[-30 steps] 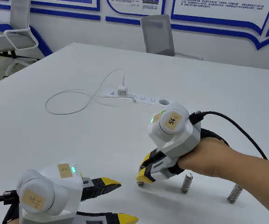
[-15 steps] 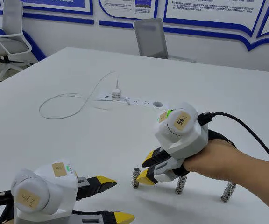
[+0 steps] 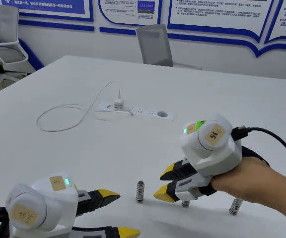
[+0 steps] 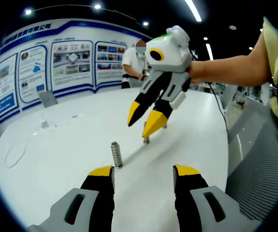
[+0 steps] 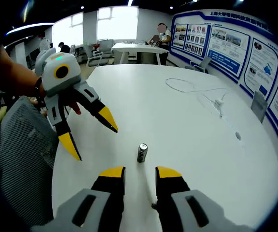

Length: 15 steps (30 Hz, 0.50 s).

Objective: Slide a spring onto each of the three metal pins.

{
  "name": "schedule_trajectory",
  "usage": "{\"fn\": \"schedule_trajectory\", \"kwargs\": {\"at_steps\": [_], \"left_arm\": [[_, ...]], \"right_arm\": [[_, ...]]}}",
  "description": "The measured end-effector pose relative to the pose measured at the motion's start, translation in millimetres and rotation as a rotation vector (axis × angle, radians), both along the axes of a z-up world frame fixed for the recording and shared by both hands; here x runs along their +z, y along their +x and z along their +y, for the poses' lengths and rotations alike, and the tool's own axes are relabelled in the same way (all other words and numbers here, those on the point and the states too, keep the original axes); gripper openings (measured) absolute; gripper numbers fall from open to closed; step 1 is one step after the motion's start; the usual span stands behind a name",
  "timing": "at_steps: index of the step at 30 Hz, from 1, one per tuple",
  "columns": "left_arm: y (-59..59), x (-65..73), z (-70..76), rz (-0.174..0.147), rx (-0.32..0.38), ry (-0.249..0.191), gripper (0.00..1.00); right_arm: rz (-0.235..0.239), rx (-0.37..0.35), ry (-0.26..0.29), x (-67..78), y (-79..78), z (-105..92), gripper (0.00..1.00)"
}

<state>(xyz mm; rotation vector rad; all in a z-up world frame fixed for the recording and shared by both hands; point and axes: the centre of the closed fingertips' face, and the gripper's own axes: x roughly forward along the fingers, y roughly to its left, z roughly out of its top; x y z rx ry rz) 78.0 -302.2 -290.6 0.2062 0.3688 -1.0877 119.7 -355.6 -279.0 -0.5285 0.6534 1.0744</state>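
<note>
Apparently all three springs already sit on their pins, which are hidden inside the coils, on the white table [image 3: 83, 148]. The nearest spring [image 3: 140, 191] stands upright between the two grippers. A second spring [image 3: 185, 203] peeks out from under the right gripper [image 3: 163, 185], and a third spring [image 3: 236, 206] stands just beside the person's hand [image 3: 247, 181]. The right gripper hovers above the table, jaws parted with nothing between them. The left gripper [image 3: 119, 213] sits low, jaws spread wide and empty. The springs look light, thin and squashy. Any hold is best taken gently across the coils at mid-height, since a hard squeeze could bend them.
</note>
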Motion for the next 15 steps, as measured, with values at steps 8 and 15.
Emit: {"fn": "schedule_trajectory", "kwargs": {"at_steps": [8, 15], "left_arm": [[-2.6, 1.1, -3.7, -0.001, -0.005, -0.004, 0.51], [-3.6, 3.7, -3.1, -0.005, -0.003, -0.004, 0.51]], "right_arm": [[-0.021, -0.039, 0.032, 7.1, -12.2, -15.8, 0.28], [-0.039, -0.085, 0.069, 15.2, -16.9, -30.2, 0.29]]}}
